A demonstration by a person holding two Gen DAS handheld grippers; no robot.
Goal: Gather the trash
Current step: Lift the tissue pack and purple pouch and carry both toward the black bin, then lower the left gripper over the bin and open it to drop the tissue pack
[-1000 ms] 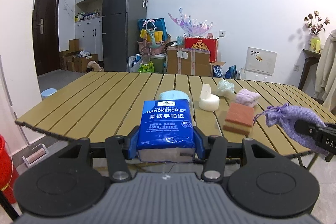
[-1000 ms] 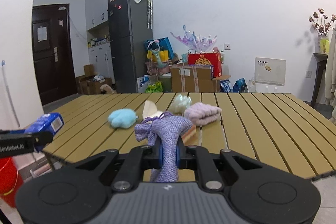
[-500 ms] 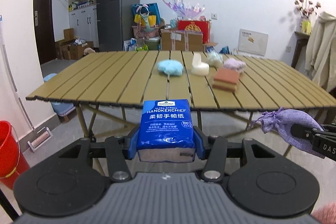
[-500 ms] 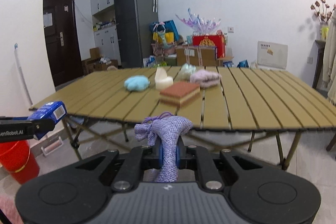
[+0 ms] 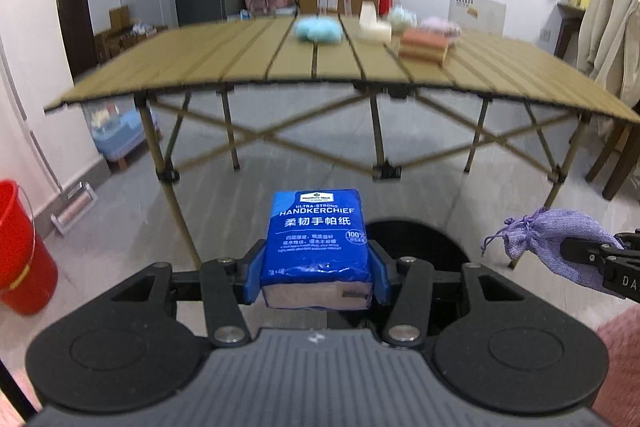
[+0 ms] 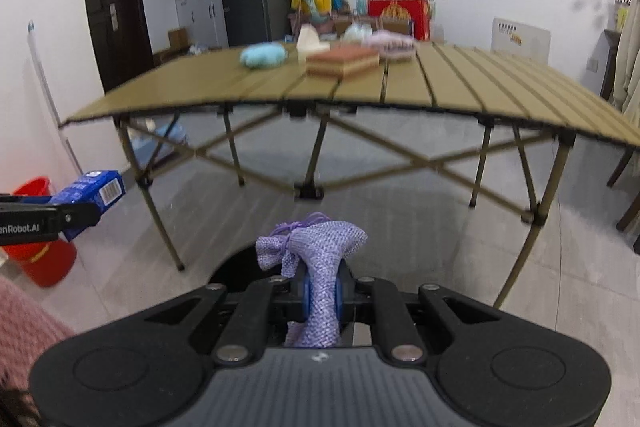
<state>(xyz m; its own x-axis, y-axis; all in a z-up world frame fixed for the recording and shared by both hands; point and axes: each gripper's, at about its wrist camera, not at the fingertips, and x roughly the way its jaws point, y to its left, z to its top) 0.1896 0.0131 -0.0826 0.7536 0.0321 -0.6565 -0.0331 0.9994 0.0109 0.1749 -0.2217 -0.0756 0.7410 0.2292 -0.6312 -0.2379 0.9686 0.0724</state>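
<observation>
Both wrist views have dropped and pulled back since the earlier frames: the slatted table [image 5: 224, 63] now fills only the upper half, its crossed legs exposed, where before its top ran close under the grippers. Left gripper [image 5: 316, 267] has its blue pads pressed on the sides of a blue handkerchief pack [image 5: 318, 231], centre of the left view; the pack's underside is hidden behind the gripper body. Right gripper [image 6: 320, 293] is pinched nearly shut on a purple drawstring pouch [image 6: 320, 247], lower centre of the right view; the pouch's lower end is hidden behind the gripper body. A dark round opening [image 5: 416, 243] shows behind the pack, mostly covered; what it belongs to is unclear. Red bucket [image 5: 20, 251] is cut off at the left edge. Items on the table, a light-blue lump [image 5: 318, 29] and an orange sponge [image 5: 424, 45], are blurred. Pink fabric [image 6: 24, 319] at lower left is cropped.
</observation>
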